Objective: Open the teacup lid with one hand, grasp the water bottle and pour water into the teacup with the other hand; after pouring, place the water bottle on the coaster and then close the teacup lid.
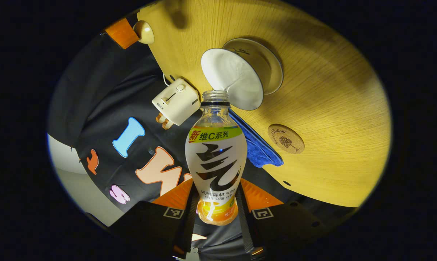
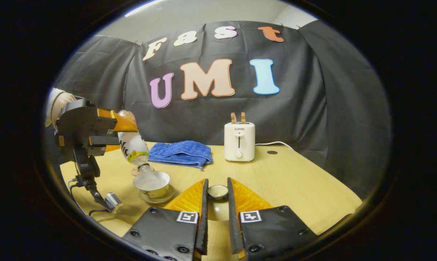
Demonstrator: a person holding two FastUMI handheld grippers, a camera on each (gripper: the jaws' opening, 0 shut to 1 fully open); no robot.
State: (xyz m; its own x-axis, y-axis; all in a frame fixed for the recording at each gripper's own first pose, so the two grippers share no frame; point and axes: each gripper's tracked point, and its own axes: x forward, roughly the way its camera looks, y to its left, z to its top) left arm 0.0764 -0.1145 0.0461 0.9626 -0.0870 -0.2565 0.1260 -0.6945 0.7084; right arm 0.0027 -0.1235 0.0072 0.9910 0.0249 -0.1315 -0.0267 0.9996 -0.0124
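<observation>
While the left gripper point(image 1: 215, 214) clamps both fingers on the lower body of the water bottle point(image 1: 216, 159), the bottle is tipped neck-down, its open mouth just over the rim of the teacup point(image 1: 232, 83). In the right gripper view the same bottle point(image 2: 132, 145) slants down from the left gripper point(image 2: 111, 136) toward the white cup point(image 2: 152, 184), which stands on its saucer point(image 2: 157, 197) on the wooden table point(image 2: 294, 181). A hand point(image 2: 59, 103) holds that gripper from behind. The right gripper point(image 2: 217, 197) has its fingers closed on the small round lid point(image 2: 217, 191), held upside down above the table, well apart from the cup. A cork coaster point(image 1: 286, 139) lies bare on the table just beside a folded blue cloth point(image 1: 258, 146). Behind the cloth point(image 2: 180, 153), a white toaster point(image 2: 239, 141) stands near the wall with two slices sticking out of it.
</observation>
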